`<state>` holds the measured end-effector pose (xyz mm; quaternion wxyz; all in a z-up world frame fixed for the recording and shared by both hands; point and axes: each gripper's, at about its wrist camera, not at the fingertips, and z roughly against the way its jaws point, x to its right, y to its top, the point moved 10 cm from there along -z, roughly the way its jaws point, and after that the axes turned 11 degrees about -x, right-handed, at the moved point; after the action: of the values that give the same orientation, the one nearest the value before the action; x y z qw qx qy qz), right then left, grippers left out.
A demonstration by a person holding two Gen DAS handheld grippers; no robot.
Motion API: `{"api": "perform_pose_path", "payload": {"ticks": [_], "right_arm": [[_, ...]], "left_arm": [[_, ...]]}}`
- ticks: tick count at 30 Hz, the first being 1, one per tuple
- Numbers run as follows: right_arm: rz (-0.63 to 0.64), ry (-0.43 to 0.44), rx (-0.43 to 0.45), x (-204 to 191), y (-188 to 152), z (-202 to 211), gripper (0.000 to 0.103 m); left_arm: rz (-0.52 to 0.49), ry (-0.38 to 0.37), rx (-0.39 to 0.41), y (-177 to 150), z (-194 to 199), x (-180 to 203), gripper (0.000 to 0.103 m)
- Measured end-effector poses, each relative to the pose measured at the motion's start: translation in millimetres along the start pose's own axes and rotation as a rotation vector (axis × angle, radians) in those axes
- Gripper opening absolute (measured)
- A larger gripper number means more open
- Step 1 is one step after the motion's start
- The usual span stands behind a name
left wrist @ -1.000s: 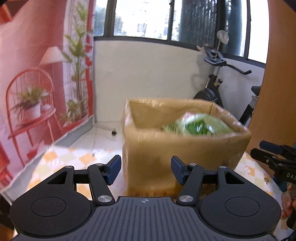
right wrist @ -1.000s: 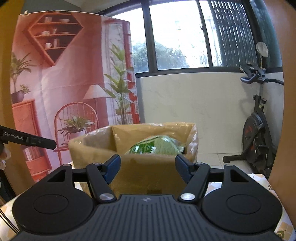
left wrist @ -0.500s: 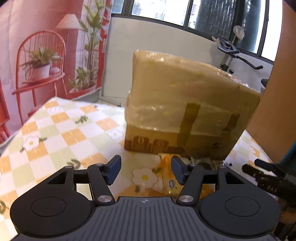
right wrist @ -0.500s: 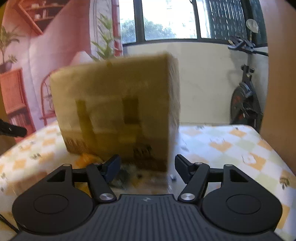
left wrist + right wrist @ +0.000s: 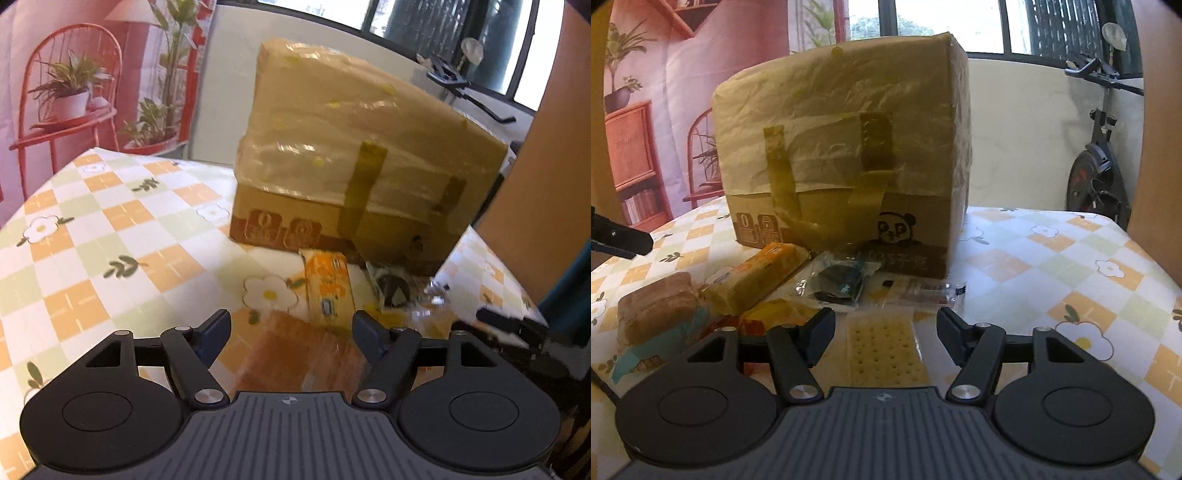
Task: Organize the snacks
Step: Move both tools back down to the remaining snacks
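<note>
A taped cardboard box (image 5: 842,147) stands on the checkered table; it also shows in the left wrist view (image 5: 354,166). Snacks lie before it: an orange bar pack (image 5: 757,277), a brown bread pack (image 5: 657,310), a dark clear-wrapped snack (image 5: 838,284), a clear red-striped wrapper (image 5: 923,291), and a pale cracker pack (image 5: 886,350) between my right fingers. My right gripper (image 5: 885,332) is open and low over the cracker pack. My left gripper (image 5: 291,330) is open above the brown pack (image 5: 295,354), near the orange pack (image 5: 327,288).
The flower-patterned tablecloth (image 5: 1052,266) spreads to the right of the box. An exercise bike (image 5: 1097,166) stands beyond the table. A printed backdrop (image 5: 74,74) hangs at left. The left gripper's tip (image 5: 620,236) shows at the right view's left edge.
Both grippers have dropped from looking into the box's open top to table level in front of it. The snacks on the table have come into view under them.
</note>
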<state>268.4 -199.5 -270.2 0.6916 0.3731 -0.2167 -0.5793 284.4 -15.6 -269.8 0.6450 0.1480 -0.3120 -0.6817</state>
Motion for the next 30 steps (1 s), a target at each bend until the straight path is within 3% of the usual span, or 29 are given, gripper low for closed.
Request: {"api": "perform_pose_path", "payload": {"ticks": [16, 23, 27, 30], "right_arm": [[-0.033, -0.020, -0.033, 6, -3, -5, 0.064], [0.012, 0.003, -0.083, -2, -7, -12, 0.064], [0.009, -0.002, -0.112, 0, -9, -17, 0.052], [0.000, 0.009, -0.117, 1, -9, -18, 0.051]], "left_arm": [[-0.028, -0.004, -0.057, -15, -15, 8, 0.075], [-0.013, 0.015, -0.056, -13, -15, 4, 0.075], [-0.020, 0.024, -0.060, -7, -17, 4, 0.075], [-0.027, 0.019, -0.065, 1, -20, 9, 0.075]]}}
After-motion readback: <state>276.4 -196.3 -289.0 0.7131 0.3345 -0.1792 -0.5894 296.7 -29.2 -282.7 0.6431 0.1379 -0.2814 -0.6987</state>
